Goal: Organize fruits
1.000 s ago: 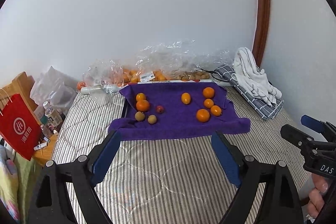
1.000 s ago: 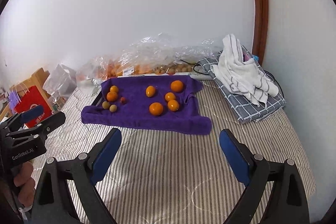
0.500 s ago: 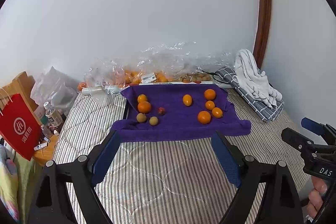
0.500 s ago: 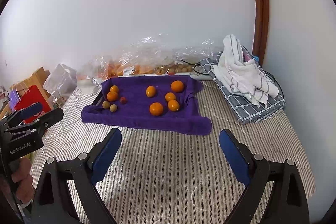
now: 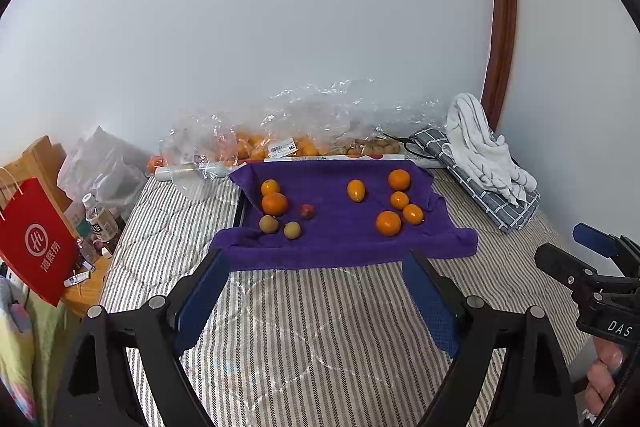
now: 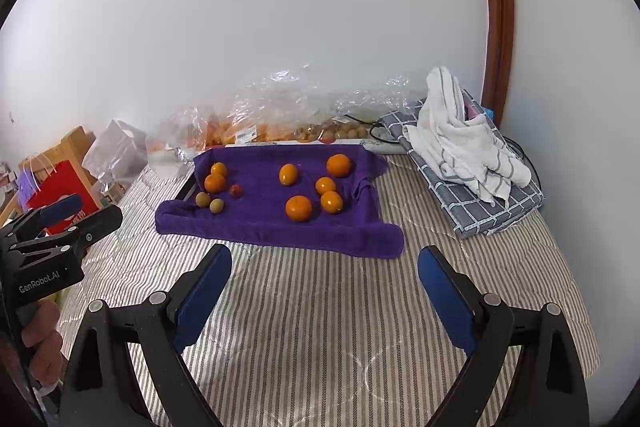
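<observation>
A purple towel (image 5: 344, 231) (image 6: 260, 219) lies on the striped bed, draped over a dark tray. On its left part sit two oranges (image 5: 274, 203), a small red fruit (image 5: 307, 211) and two brownish-green round fruits (image 5: 269, 223). Several oranges (image 5: 388, 223) (image 6: 298, 207) lie on its right part. My left gripper (image 5: 316, 263) hovers open just short of the towel's near edge, nothing between its blue pads. My right gripper (image 6: 325, 255) is open and empty too, in front of the towel's near right corner. Each gripper shows at the edge of the other's view.
Clear plastic bags (image 5: 304, 143) with more oranges and brown fruits lie along the wall behind the towel. A checked folded cloth under a white striped towel (image 5: 484, 155) sits at the right. A red paper bag (image 5: 36, 243) and bottles (image 5: 100, 219) stand left of the bed.
</observation>
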### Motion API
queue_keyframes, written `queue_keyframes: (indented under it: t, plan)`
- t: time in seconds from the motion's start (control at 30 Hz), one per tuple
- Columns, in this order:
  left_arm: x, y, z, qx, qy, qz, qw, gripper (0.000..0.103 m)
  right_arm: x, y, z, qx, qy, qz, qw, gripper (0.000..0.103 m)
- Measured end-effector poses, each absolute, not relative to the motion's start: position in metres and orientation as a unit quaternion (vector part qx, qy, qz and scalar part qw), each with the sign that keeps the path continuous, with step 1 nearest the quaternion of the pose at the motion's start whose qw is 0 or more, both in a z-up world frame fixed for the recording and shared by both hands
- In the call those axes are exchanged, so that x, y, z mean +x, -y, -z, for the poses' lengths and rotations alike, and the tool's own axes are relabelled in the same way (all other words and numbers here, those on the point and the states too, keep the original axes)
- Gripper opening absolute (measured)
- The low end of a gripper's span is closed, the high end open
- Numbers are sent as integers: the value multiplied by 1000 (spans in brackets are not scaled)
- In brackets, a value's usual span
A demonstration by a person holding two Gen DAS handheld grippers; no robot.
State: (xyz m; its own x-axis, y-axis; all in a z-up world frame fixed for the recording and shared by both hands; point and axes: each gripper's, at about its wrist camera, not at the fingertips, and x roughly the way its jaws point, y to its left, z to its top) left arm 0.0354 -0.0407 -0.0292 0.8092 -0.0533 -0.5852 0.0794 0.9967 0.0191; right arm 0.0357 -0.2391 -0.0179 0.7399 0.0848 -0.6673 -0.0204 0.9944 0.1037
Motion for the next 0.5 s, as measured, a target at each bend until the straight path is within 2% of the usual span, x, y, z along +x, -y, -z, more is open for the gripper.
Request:
queue_keyframes:
  t: [0.5]
  plan:
    - [34, 40, 31, 22, -308, 35, 950, 88, 37, 235, 22, 39, -363, -30, 930, 93]
